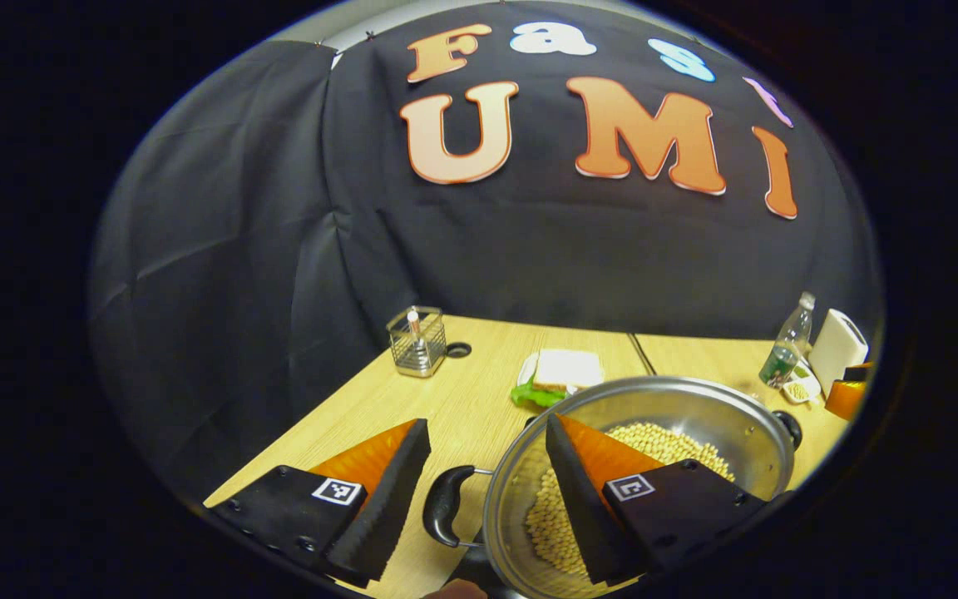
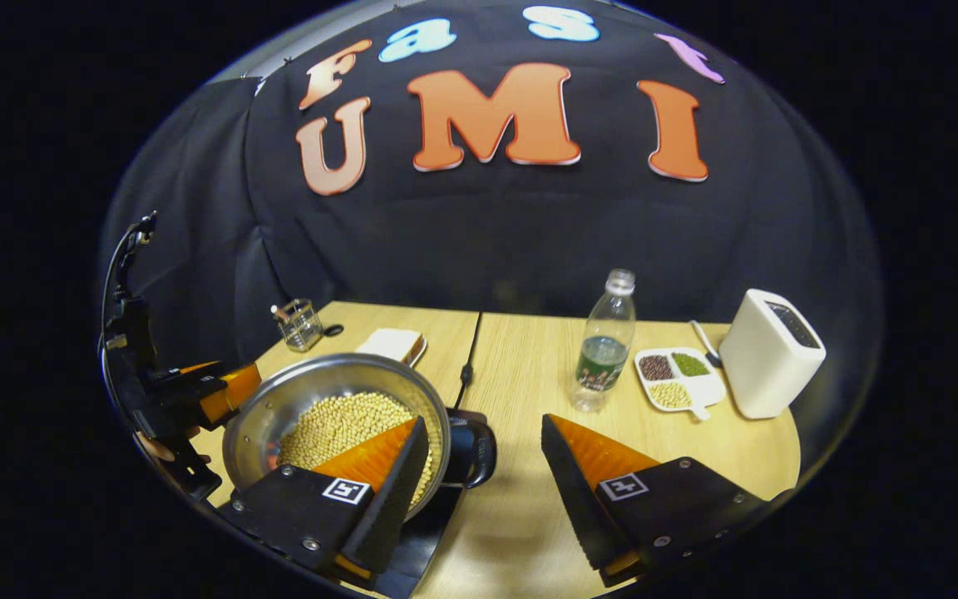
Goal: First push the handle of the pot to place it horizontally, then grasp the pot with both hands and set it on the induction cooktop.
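We take the pot (image 2: 336, 416) as our landmark. It stands on the table (image 2: 529, 366), a steel vessel holding a layer of pale beans (image 2: 338, 424). Beneath its near side we see a dark flat surface (image 2: 421, 532), which we judge to be the induction cooktop.

The left gripper (image 1: 487, 474) is spread, its jaws straddling the pot's black side handle (image 1: 446, 503) and rim. The right gripper (image 2: 479, 470) is likewise spread around the opposite handle (image 2: 475, 453). We judge both are placed for a two-sided grasp.

Right of the pot stand a white block (image 2: 770, 353), a bottle (image 2: 605, 341) holding little water, and a divided dish (image 2: 678, 378) of sorted beans. Behind the pot sits a wire basket (image 1: 417, 341).
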Action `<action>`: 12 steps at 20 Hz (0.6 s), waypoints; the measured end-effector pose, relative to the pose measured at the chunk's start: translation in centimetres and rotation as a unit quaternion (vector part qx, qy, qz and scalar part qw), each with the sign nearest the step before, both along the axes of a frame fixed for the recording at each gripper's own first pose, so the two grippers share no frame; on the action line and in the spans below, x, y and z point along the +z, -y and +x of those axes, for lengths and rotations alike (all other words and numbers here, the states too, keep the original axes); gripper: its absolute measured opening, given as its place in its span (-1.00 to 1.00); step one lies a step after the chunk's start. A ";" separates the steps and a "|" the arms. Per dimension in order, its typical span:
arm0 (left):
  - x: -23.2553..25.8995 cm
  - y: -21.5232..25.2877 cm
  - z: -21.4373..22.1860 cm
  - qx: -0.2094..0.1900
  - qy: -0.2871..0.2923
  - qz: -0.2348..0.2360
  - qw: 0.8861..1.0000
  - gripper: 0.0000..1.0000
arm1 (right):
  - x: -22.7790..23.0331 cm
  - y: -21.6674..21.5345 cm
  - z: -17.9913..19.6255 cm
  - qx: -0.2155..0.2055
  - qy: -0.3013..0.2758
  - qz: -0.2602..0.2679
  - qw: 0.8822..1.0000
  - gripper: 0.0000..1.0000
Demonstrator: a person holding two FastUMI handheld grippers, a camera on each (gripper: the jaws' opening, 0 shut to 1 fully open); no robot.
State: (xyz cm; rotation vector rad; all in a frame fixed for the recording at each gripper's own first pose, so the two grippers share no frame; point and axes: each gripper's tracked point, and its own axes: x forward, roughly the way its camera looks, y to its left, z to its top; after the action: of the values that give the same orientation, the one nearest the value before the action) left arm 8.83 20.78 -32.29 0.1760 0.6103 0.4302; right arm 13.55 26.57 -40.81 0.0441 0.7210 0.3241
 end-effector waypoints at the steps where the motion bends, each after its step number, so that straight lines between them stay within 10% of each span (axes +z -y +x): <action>1: 1.2 1.1 0.3 -0.008 0.014 -0.001 1.000 0.83 | 1.5 1.0 -0.1 -0.004 0.017 -0.002 1.000 0.76; 12: 13.9 9.3 0.4 -0.071 0.130 -0.020 0.989 0.99 | 18.3 12.1 -1.7 -0.057 0.184 0.007 0.981 0.87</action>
State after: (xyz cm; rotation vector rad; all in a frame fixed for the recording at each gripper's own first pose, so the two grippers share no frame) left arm 9.24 11.53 -18.41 0.1212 0.3463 0.2959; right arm 11.86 14.49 -22.49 0.0379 0.3474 0.2195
